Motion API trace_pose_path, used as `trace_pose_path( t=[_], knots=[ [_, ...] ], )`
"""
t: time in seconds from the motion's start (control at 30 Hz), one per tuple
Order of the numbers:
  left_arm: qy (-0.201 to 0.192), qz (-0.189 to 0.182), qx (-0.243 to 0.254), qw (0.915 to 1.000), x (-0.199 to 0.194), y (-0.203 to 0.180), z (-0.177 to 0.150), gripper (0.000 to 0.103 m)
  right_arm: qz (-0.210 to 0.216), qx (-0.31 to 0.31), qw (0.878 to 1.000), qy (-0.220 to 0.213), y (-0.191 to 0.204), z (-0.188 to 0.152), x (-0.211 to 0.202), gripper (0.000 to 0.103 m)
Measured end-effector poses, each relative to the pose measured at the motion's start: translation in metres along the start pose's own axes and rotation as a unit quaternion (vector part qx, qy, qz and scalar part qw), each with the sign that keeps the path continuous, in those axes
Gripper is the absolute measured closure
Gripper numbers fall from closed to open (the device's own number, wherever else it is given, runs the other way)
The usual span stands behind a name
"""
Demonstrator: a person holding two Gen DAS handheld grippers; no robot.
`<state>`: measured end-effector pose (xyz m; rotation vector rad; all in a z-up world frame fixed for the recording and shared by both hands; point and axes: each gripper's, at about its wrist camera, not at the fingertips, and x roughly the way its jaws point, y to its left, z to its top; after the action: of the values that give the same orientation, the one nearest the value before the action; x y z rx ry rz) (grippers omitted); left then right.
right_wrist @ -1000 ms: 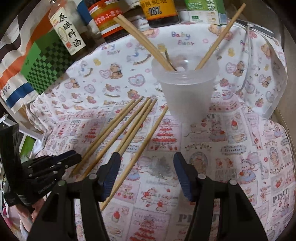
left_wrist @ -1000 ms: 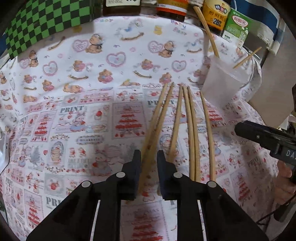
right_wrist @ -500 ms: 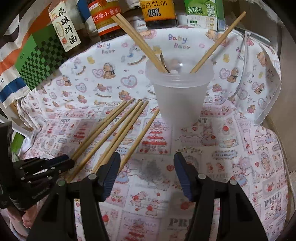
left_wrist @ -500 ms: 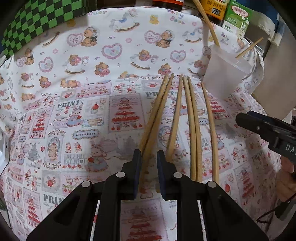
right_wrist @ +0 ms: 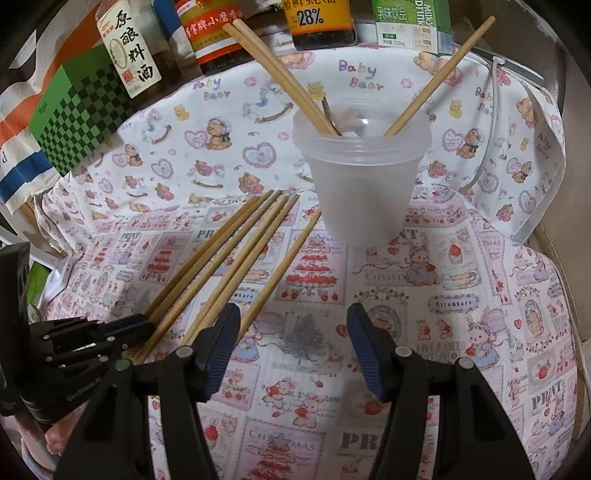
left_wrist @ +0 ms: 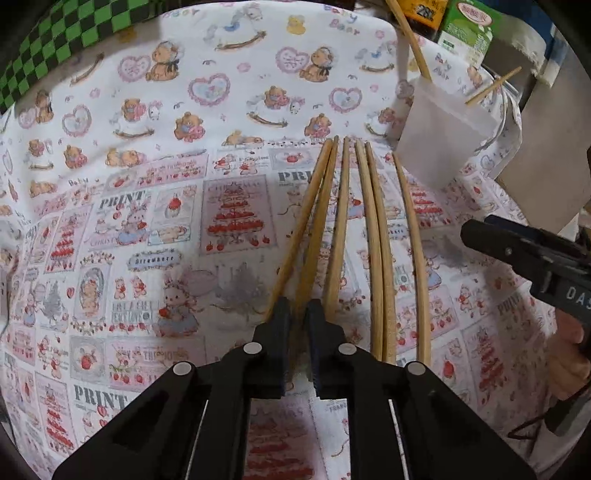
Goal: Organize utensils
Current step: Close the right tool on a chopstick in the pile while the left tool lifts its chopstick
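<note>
Several wooden chopsticks (left_wrist: 373, 240) lie side by side on the printed cloth (left_wrist: 155, 177), tips toward a frosted plastic cup (left_wrist: 439, 144). My left gripper (left_wrist: 299, 321) is low over their near ends. Its jaws are closing around the second chopstick from the left (left_wrist: 314, 236), with a thin gap still showing. In the right wrist view the cup (right_wrist: 364, 184) stands upright holding three chopsticks (right_wrist: 280, 74). My right gripper (right_wrist: 293, 343) hangs open in front of the cup with nothing between its fingers. Its left finger (right_wrist: 221, 347) overlaps the ends of the lying chopsticks (right_wrist: 236, 251).
Sauce bottles (right_wrist: 129, 55), a green checkered box (right_wrist: 81, 110) and a green milk carton (right_wrist: 410, 22) line the back. The cloth's edge and table rim (right_wrist: 561, 258) run down the right. A person's hand (left_wrist: 569, 354) holds the right gripper.
The left gripper's jaws have narrowed around the chopstick between them. The right gripper stays as open as before.
</note>
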<state>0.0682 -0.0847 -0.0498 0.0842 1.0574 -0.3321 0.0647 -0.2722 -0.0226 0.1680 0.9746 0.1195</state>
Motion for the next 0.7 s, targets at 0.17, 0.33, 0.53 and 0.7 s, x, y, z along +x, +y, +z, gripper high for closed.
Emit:
trace_pose_path(
  t=[0.17, 0.33, 0.53, 0.7],
  knots=[
    [-0.008, 0.009, 0.007, 0.9999, 0.0, -0.004, -0.001, 0.095, -0.001, -0.018, 1.0, 0.009, 0.012, -0.005, 0.006, 0.045],
    [-0.084, -0.011, 0.018, 0.9962, -0.034, -0.01, 0.0, 0.096, 0.022, -0.039, 0.998, 0.032, 0.03, -0.016, 0.014, 0.045],
    [-0.219, -0.015, -0.005, 0.9757, -0.091, -0.001, -0.003, 0.097, 0.035, -0.056, 0.997, 0.046, 0.043, -0.025, 0.019, 0.045],
    [-0.31, 0.033, -0.046, 0.949, -0.118, 0.013, -0.006, 0.097, 0.032, -0.067, 0.996, 0.049, 0.048, -0.029, 0.022, 0.048]
  ],
)
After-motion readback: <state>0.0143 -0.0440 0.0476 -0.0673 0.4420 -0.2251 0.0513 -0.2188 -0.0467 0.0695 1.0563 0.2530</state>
